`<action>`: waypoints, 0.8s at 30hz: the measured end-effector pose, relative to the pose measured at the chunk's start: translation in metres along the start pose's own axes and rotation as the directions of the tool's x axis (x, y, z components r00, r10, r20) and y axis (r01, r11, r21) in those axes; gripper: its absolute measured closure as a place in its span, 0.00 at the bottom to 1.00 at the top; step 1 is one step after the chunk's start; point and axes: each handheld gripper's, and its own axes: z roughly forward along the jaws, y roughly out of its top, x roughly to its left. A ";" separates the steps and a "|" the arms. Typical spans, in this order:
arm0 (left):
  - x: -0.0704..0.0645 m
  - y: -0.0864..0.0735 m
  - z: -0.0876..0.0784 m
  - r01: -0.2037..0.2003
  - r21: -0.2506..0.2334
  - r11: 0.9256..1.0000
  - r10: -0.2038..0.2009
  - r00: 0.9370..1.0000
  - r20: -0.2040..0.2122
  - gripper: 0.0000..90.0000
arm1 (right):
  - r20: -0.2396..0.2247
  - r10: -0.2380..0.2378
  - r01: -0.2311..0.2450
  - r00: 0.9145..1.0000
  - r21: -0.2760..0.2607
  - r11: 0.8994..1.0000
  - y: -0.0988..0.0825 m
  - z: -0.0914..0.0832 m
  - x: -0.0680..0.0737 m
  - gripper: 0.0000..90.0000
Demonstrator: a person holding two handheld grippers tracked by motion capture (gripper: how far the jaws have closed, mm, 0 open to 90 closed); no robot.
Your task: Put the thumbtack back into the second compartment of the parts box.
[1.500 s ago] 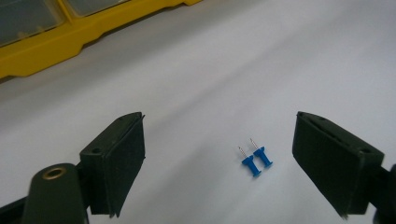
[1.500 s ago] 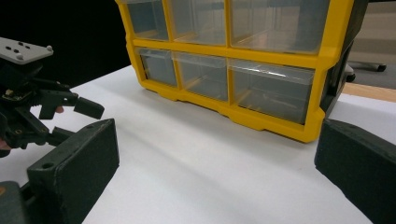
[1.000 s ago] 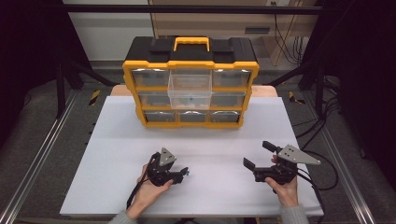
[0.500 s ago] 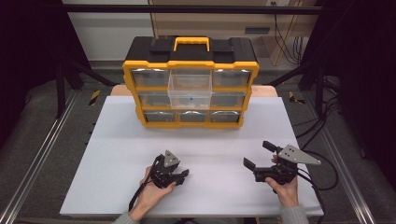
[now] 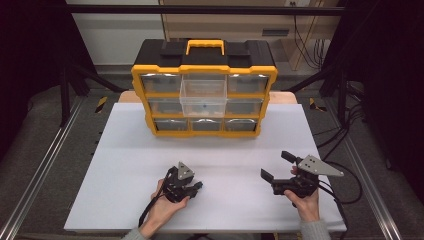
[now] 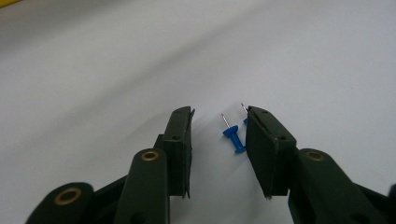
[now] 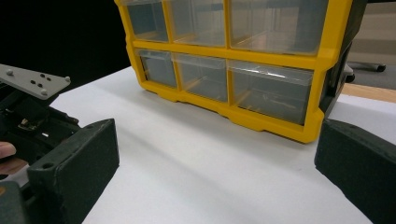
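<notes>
The left gripper [image 5: 196, 186] is showing a black body topped by a small grey three-cornered plate, with a black cable trailing back past a pale grey sleeve cuff. The right gripper [image 5: 276, 166] is wearing a larger grey plate dotted with screws. Brass-ringed pivots and small screws are glinting on the black, flat-padded jaws.
</notes>
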 end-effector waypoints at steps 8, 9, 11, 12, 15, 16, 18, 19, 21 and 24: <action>-0.001 0.000 -0.001 -0.012 0.009 1.000 0.012 1.000 -0.015 0.72 | 0.002 0.005 -0.005 1.000 0.001 1.000 0.000 0.000 0.000 0.01; -0.001 0.000 -0.001 -0.015 0.009 1.000 0.015 1.000 -0.018 0.73 | 0.003 0.005 -0.005 1.000 0.001 1.000 0.000 0.000 0.000 0.01; -0.001 0.000 -0.001 -0.013 0.008 1.000 0.013 1.000 -0.016 0.75 | 0.002 0.001 -0.001 1.000 0.002 1.000 0.000 0.000 0.000 0.01; -0.002 0.000 0.000 -0.009 0.002 1.000 0.009 1.000 -0.018 0.76 | 0.002 0.003 -0.004 1.000 0.002 1.000 0.000 0.000 0.000 0.01; -0.002 0.000 0.000 -0.013 0.002 1.000 0.013 1.000 -0.022 0.78 | 0.003 0.008 -0.008 1.000 0.002 1.000 0.000 0.000 0.000 0.01; -0.003 0.000 0.000 -0.014 0.002 1.000 0.014 1.000 -0.023 0.78 | 0.002 0.005 -0.005 1.000 0.002 1.000 0.000 0.000 0.000 0.01; -0.002 0.000 0.000 -0.013 0.002 1.000 0.013 1.000 -0.023 0.79 | 0.002 0.006 -0.006 1.000 0.003 1.000 0.000 0.000 0.000 0.01; -0.002 0.000 0.000 -0.011 0.001 1.000 0.011 1.000 -0.022 0.80 | 0.004 0.008 -0.008 1.000 0.003 1.000 0.000 0.000 0.000 0.01; -0.002 0.000 0.000 -0.011 0.001 1.000 0.011 1.000 -0.023 0.81 | 0.003 0.005 -0.005 1.000 0.004 1.000 0.000 0.000 0.000 0.01; -0.001 0.000 0.000 -0.015 0.008 1.000 0.015 1.000 -0.026 0.82 | 0.002 0.006 -0.006 1.000 0.003 1.000 0.000 0.000 0.000 0.01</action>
